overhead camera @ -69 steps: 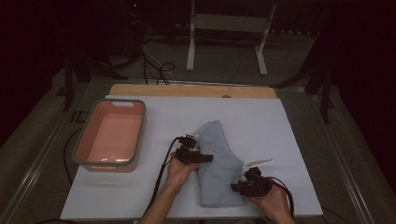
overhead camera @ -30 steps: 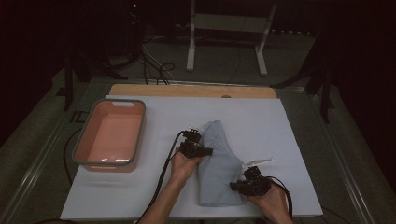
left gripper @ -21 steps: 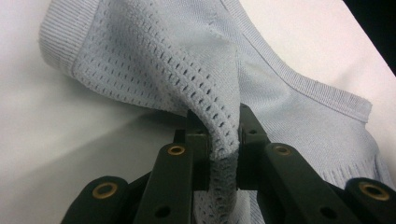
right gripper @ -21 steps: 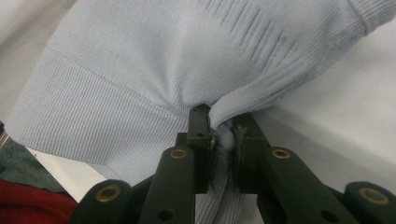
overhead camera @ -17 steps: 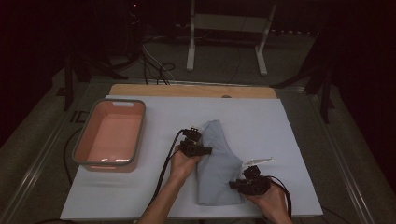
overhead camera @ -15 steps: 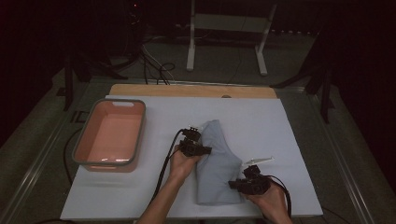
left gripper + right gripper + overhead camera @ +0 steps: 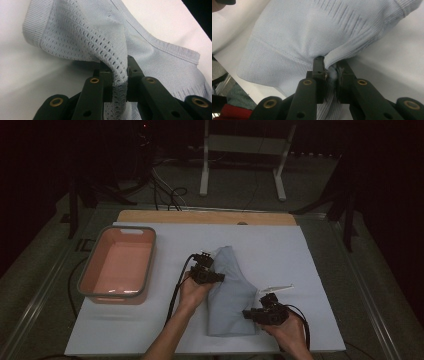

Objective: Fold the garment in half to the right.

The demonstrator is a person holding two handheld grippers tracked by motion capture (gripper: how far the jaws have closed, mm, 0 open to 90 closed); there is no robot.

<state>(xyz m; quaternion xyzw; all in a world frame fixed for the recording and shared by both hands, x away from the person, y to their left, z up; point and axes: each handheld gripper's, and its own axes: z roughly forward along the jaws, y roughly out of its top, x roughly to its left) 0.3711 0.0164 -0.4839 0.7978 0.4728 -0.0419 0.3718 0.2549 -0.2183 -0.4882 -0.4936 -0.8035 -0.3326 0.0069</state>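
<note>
Pale blue knit garment lying folded mid-sheet on white table cover, right of pink tub. Left gripper pinching its openwork edge; right gripper clamped on ribbed fold at near right side.

Knit garment cut off by left gripper view edges.
</note>
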